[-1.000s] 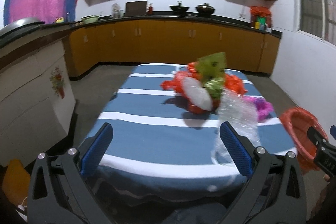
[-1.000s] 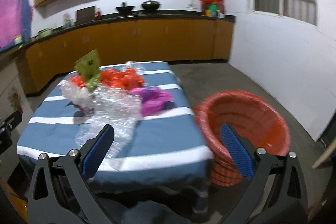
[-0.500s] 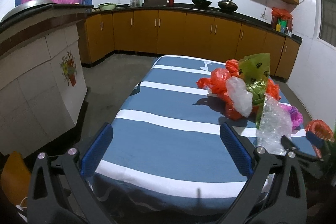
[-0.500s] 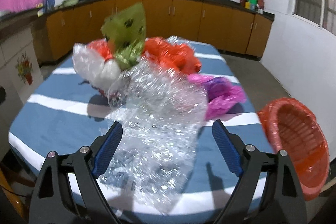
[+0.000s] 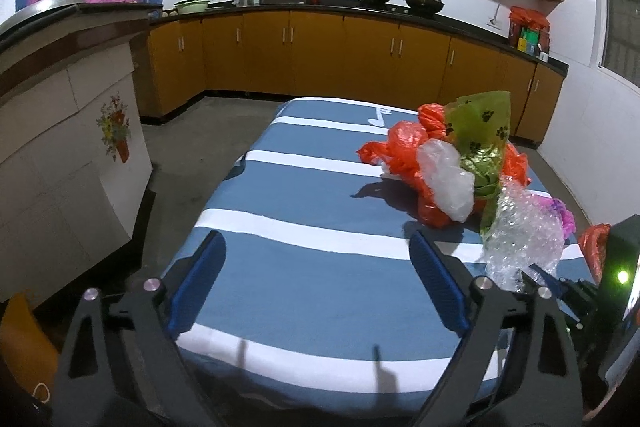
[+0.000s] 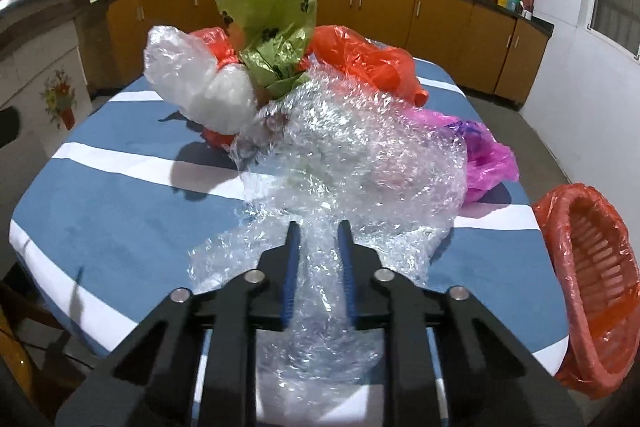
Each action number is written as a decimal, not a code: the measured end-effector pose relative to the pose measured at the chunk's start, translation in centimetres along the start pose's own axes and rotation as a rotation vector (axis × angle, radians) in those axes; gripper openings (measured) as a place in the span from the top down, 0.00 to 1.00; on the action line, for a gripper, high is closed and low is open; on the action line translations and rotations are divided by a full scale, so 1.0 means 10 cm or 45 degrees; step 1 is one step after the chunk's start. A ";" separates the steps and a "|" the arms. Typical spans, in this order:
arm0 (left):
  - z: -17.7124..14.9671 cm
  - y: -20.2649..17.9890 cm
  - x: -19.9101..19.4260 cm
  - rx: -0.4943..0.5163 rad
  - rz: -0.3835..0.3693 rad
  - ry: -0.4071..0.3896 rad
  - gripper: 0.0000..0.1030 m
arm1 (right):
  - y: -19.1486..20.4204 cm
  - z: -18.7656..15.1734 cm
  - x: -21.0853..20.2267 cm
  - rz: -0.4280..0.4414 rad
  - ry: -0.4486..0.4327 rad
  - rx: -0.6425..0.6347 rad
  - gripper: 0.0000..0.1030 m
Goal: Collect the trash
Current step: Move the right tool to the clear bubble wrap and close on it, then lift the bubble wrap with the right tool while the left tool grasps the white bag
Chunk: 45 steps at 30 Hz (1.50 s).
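Kitchen cabinets are backing the striped table (image 5: 304, 267) in the left wrist view, where the left gripper (image 5: 316, 275) is hanging released, now panned left of the trash pile (image 5: 444, 163). Right wrist view: the right gripper (image 6: 319, 247), splayed a second ago, is pinching the bubble wrap (image 6: 352, 163) before that pile; lifting it rightward into the red basket (image 6: 592, 287) is likely coming next.

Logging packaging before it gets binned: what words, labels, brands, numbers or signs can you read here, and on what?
No readable words or numbers in either view.
Green bag: black paw prints only, no lettering.
Striped tablecloth: a white music-note mark at the far end, no text.
Boxes on the counter: too small and blurred to read.
Bubble wrap in the right tongs: unprinted.
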<state>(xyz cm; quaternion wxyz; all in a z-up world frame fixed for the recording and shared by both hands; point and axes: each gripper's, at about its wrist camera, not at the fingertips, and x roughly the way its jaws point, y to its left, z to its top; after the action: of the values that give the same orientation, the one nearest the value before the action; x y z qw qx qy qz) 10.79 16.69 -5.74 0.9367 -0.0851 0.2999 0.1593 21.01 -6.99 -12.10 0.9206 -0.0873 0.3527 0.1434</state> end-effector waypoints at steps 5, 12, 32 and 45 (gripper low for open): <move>0.04 -0.14 0.02 0.020 -0.040 -0.009 0.17 | -0.07 0.00 -0.20 0.017 -0.074 0.029 0.86; 0.16 -0.45 0.14 0.081 -0.135 -0.012 0.24 | -0.29 0.01 -0.51 -0.008 -0.172 0.071 0.87; 0.35 -0.91 0.93 0.101 -0.259 0.137 0.92 | -0.73 -0.04 -0.61 -0.087 -0.179 0.170 0.88; 0.42 -0.66 0.22 0.092 -0.330 -0.028 0.94 | -0.76 -0.03 -0.77 -0.072 -0.241 0.168 0.88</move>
<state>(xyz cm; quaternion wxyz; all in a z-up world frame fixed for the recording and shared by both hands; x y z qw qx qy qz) 17.08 12.13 -3.20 0.9551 -0.0876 0.2816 0.0271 17.89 -15.79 -6.67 0.9572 -0.0224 0.2702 0.1015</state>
